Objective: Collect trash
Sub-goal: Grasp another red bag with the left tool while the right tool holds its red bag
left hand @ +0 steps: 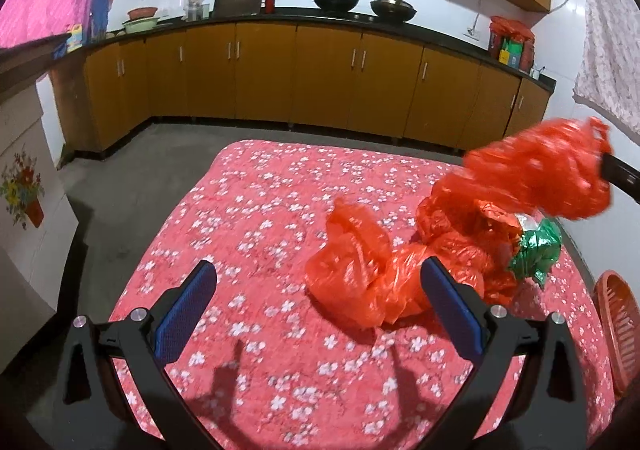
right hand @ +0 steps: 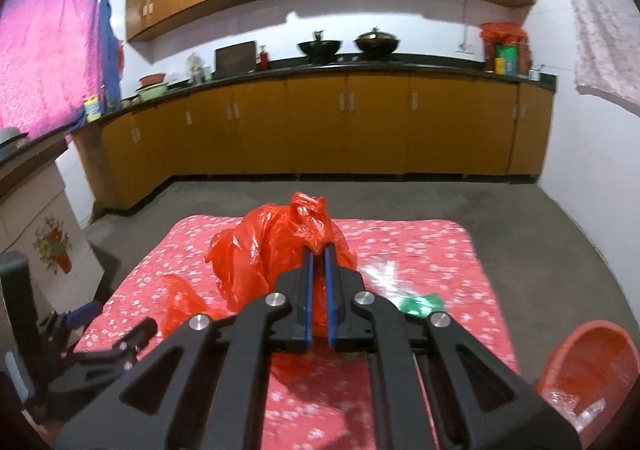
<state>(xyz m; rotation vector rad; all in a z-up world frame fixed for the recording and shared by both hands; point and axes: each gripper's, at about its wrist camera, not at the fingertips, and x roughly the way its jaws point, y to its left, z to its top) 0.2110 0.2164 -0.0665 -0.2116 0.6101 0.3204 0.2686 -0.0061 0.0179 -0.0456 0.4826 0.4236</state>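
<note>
Where a kitchen's orange-brown base cabinets [left hand: 328, 78] line the walls under a black worktop [right hand: 360, 68], a table draped in a red cloth with white blossoms [left hand: 248, 234] stands on a grey floor. On it lies a crumpled red plastic bag [left hand: 360, 274], beside green foil wrapping [left hand: 536, 246]. The right gripper [right hand: 319, 250] is clamped on another red plastic bag [right hand: 272, 246], lifting it. The left gripper [left hand: 320, 286] hovers with jaws apart, empty. A red plastic basket [right hand: 592, 366] sits at the table's right edge.
</note>
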